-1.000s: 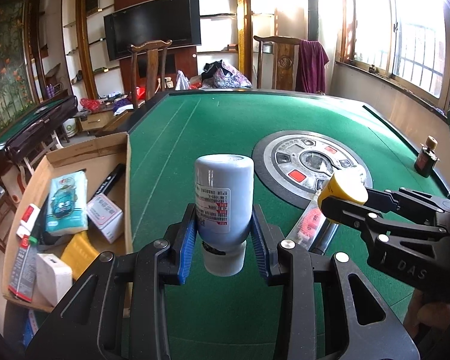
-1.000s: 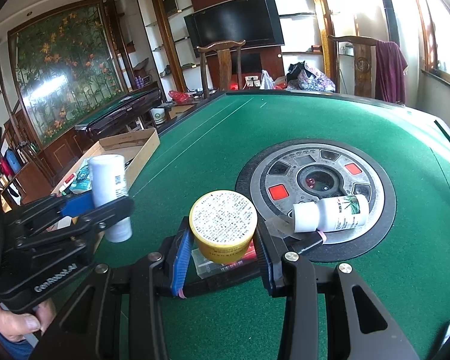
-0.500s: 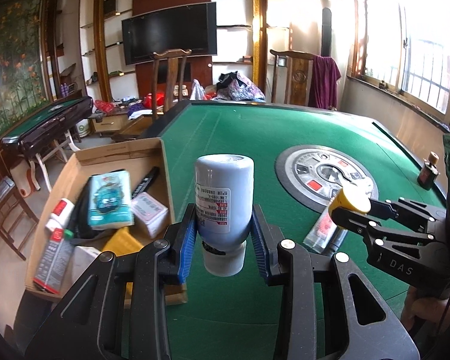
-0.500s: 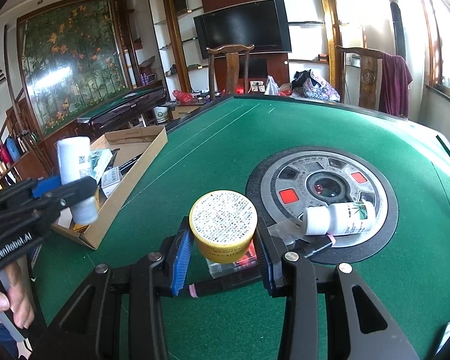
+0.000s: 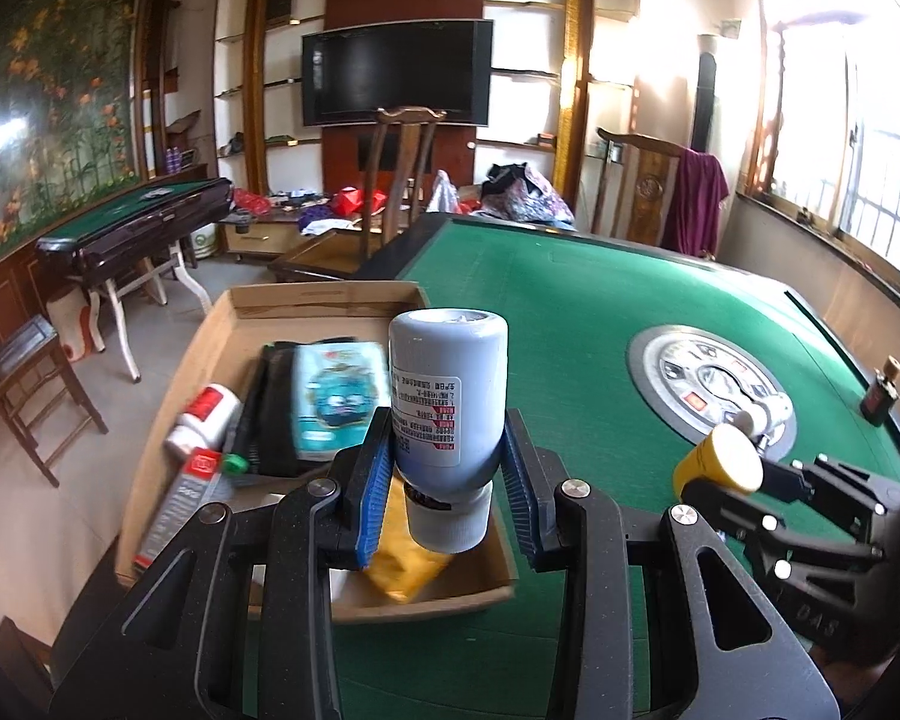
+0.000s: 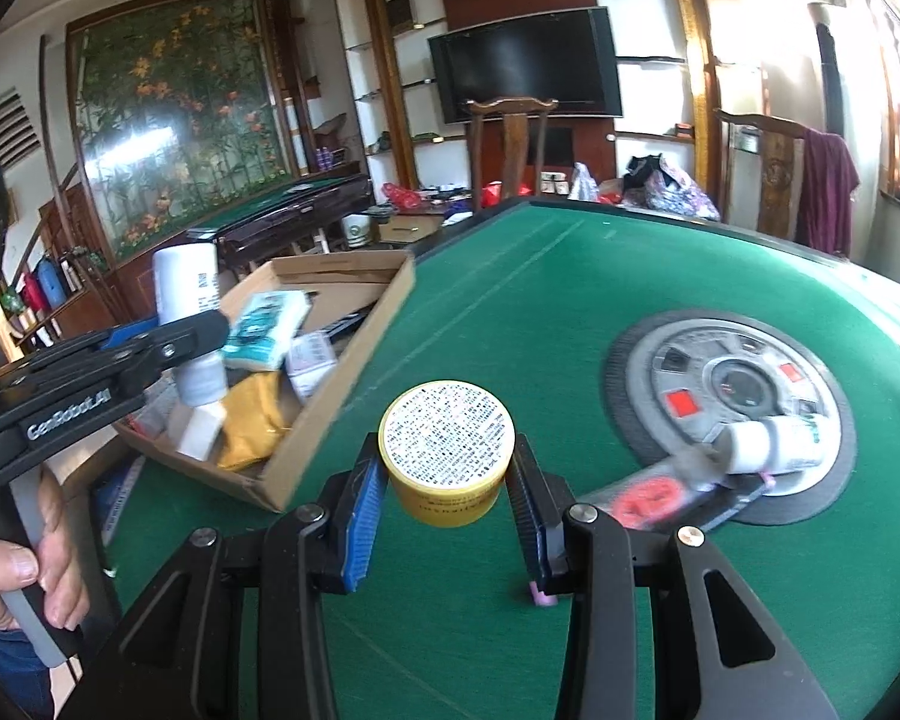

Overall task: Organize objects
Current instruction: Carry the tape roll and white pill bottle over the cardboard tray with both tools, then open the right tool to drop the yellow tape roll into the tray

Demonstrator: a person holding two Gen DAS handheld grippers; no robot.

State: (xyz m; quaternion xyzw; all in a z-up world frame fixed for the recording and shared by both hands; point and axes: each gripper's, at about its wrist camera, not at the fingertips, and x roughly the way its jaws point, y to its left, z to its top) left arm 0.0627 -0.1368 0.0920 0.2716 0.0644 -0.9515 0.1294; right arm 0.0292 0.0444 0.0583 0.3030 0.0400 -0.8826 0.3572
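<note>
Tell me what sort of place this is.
Likely a home living room used for mahjong: a green felt table with a centre dial, a second such table, and a TV among wall shelves.

The left gripper (image 5: 447, 474) clamps a grey bottle (image 5: 447, 396) cap-down between its blue pads (image 5: 371, 483) — the bottle hangs over the near end of a cardboard box (image 5: 324, 300) at the green table's (image 5: 570, 300) edge. In the box: a teal packet (image 5: 336, 396), a white tube (image 5: 204, 420), a yellow pouch (image 5: 405, 570). At 3 o'clock the right gripper (image 5: 750, 474) grips a yellow jar (image 5: 717, 465) — beyond it a small white bottle (image 5: 765, 411) lies on the table's round hub (image 5: 660, 360)
</note>
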